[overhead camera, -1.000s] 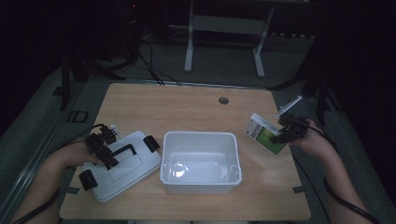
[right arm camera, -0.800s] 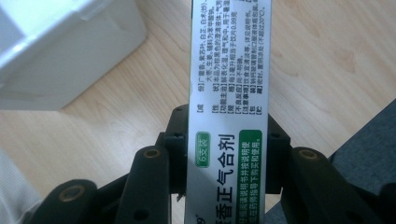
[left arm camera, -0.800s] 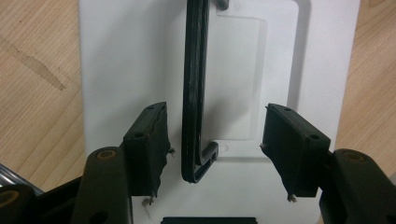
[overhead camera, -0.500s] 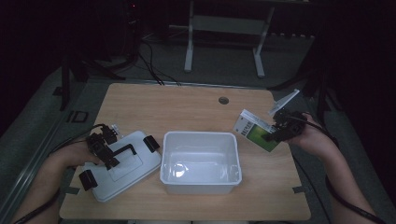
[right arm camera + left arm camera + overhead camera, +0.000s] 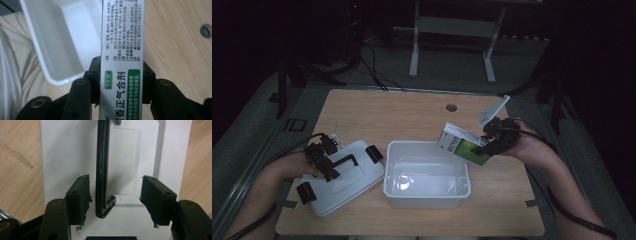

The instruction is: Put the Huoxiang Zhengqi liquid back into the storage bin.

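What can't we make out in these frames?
- Box lower end: right gripper view, cut off by the bottom edge, sides covered by the jaws.
- Lid far end of handle: left gripper view, cut off by the top edge.
- Box print: high view, too small.

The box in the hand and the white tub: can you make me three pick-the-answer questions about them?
1. Where is the green and white box?
A. above the tub's right rim
B. on the lid
C. on the floor

2. What colour is the tub?
A. red
B. white
C. black

3. What is the right gripper doing?
A. hanging open
B. squeezing the lid
C. gripping the box

Answers: 1 A, the high view shows the box over the rim; 2 B, its walls are white; 3 C, the right gripper view shows both jaws pressed on the box.
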`<state>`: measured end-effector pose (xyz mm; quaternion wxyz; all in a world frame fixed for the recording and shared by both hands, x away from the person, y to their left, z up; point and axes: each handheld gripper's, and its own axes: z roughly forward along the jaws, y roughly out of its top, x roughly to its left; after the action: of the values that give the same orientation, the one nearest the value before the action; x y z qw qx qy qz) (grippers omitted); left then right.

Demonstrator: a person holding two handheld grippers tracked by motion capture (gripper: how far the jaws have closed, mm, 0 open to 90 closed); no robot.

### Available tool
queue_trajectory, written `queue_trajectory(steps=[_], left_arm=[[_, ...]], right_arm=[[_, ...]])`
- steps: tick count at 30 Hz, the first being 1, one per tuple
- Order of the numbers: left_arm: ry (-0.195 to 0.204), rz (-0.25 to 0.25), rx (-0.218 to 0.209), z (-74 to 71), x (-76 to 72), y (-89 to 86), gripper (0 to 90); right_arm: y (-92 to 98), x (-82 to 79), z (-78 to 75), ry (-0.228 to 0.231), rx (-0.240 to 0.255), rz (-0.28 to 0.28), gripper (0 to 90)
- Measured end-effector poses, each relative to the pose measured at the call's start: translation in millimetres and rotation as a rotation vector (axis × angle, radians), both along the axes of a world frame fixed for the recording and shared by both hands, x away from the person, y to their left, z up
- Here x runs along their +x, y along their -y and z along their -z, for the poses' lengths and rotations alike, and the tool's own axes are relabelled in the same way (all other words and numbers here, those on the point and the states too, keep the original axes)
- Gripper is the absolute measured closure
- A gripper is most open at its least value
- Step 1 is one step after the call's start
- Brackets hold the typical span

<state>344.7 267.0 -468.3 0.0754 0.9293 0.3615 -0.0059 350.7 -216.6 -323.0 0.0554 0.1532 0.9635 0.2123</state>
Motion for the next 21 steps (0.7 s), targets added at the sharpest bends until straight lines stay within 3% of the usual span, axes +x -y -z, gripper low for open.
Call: queue_trajectory(steps=[10, 21], left_arm=[[-0.008, 0.007, 0.003, 1.5, -0.4, 0.7, 40.8], [-0.011, 0.009, 0.005, 2.7, -1.0, 0.3, 40.8]], right_arm=[[-40.3, -19.4, 5.2, -0.014, -0.007, -0.143, 64.1], [-60.5, -24.4, 27.1, -0.049, -0.034, -0.207, 64.0]])
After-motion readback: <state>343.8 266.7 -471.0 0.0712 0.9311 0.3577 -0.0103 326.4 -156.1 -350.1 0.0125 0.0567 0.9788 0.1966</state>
